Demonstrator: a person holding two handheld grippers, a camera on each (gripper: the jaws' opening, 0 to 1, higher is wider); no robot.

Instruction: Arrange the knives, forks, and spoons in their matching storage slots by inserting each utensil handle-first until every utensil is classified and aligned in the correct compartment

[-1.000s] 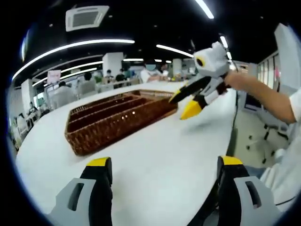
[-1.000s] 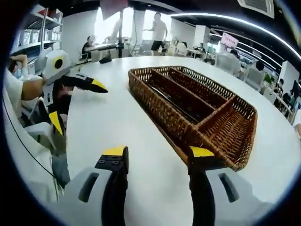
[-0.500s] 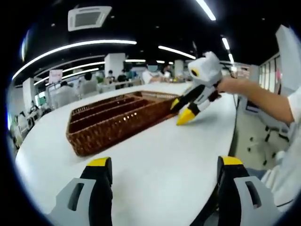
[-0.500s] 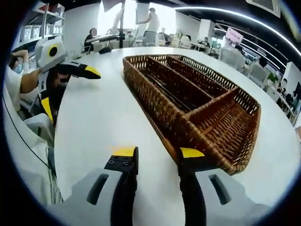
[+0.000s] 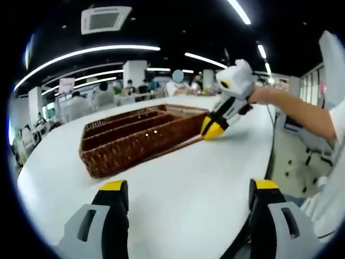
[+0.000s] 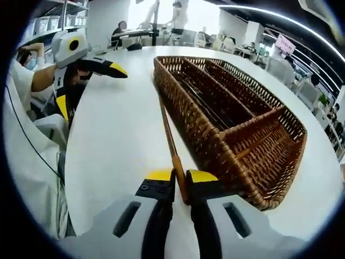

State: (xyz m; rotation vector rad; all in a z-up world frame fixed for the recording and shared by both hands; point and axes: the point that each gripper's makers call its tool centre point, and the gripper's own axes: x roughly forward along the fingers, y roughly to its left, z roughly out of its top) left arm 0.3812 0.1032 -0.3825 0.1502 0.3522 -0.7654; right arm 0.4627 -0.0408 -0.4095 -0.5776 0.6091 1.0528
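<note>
Two jaws of my left gripper [image 5: 186, 195] stand wide apart at the near edge of the left gripper view, released, nothing between them, hanging over bare white desk [image 5: 178, 172]. Farther off sits the wicker tray [image 5: 137, 141], long slots running away toward the far left. My right gripper [image 5: 215, 127] shows at the tray's right-hand end, its yellow tips down at the desk beside the wicker wall. Plenty of open desk lies between my left jaws and the tray; the desk's rounded edge drops off on the right.

Right gripper view: my right gripper [image 6: 180, 176] has its jaws clenched on a thin brown utensil handle [image 6: 170, 144] that lies on the desk along the tray's [image 6: 294, 162] near-left wall, outside it. What kind of utensil it is I cannot tell. Dark utensils seem to lie in the middle slot already. My left gripper [image 6: 97, 67] hovers well apart at far left, jaws parted.

Step, as I judge it: pickup. Next calls for lifting clear of the wall, then feeding it handle-first into its slot. Risk: snagging the wicker rim.
</note>
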